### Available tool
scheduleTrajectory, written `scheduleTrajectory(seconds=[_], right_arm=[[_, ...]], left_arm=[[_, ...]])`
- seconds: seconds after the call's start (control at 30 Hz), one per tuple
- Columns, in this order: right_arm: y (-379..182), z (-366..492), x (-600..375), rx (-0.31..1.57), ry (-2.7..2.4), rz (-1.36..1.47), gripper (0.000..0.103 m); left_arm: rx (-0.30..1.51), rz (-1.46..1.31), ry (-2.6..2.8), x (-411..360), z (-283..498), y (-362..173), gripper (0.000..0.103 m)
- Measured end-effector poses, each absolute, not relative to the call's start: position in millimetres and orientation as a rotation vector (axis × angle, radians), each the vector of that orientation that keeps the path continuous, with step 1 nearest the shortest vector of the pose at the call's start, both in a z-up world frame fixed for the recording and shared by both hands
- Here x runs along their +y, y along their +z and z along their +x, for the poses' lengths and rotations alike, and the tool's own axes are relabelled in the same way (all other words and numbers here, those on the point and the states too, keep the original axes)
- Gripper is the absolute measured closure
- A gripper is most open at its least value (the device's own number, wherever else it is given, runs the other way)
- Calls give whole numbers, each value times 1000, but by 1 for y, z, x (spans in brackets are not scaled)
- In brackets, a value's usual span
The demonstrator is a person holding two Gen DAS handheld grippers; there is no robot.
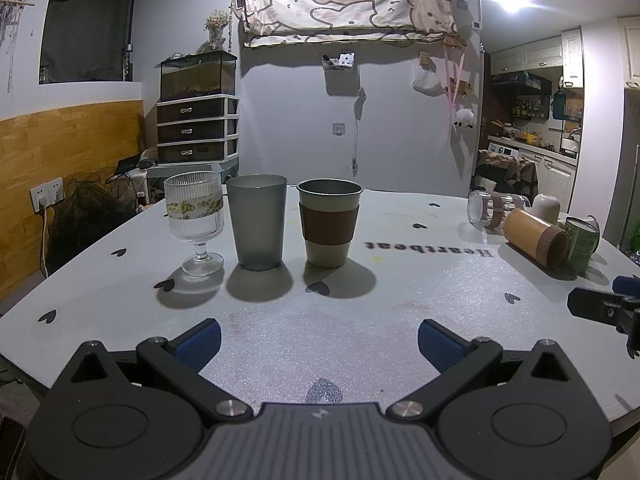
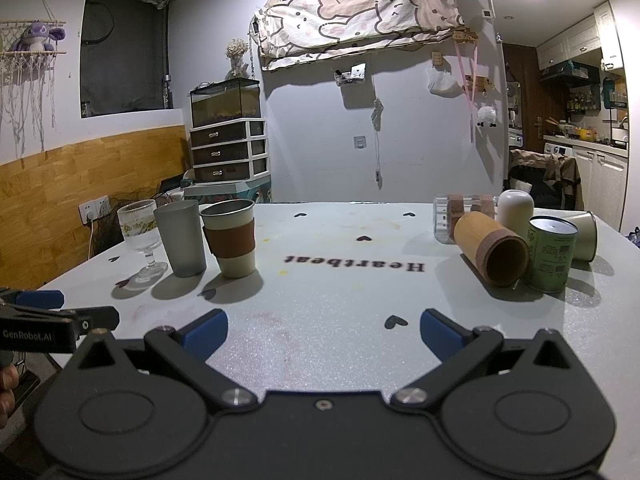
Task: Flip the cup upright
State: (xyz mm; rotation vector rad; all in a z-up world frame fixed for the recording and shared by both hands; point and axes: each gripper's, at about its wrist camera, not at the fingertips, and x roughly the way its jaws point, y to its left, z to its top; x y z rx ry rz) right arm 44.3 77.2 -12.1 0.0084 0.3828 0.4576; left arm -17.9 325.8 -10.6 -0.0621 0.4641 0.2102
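Observation:
Three cups stand upright in a row at the left of the white table (image 1: 400,280): a ribbed stemmed glass (image 1: 195,220), a grey tumbler (image 1: 258,222) and a cream cup with a brown sleeve (image 1: 329,226). At the right, a bamboo cup (image 2: 494,254) lies on its side with its mouth toward me, next to an upside-down green cup (image 2: 550,254), an upside-down white cup (image 2: 516,208), a clear glass on its side (image 2: 446,220) and a tilted metal cup (image 2: 582,236). My left gripper (image 1: 319,340) and right gripper (image 2: 324,332) are open and empty above the near table.
The table carries the word "Heartbeat" and black heart marks. The right gripper's tip shows at the right edge of the left wrist view (image 1: 608,304). The left gripper's tip shows at the left edge of the right wrist view (image 2: 60,316). A drawer unit (image 2: 228,152) stands behind.

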Motion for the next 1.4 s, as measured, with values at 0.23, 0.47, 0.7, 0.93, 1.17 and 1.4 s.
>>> scheduleTrajectory(seconds=[0.23, 0.47, 0.7, 0.93, 1.17, 1.4], right_arm=[[-12, 44, 77, 382, 457, 8, 0], [-11, 44, 79, 382, 457, 8, 0], [-12, 44, 79, 381, 458, 7, 0], [-12, 44, 79, 381, 458, 8, 0], [-12, 44, 79, 381, 457, 7, 0], [-12, 44, 79, 381, 458, 7, 0]], left_arm=[[465, -63, 210, 325, -18, -10, 0], [465, -62, 211, 325, -18, -10, 0], [466, -62, 215, 327, -18, -10, 0], [466, -62, 214, 327, -18, -10, 0], [466, -62, 214, 326, -18, -10, 0], [466, -61, 216, 329, -19, -10, 0]])
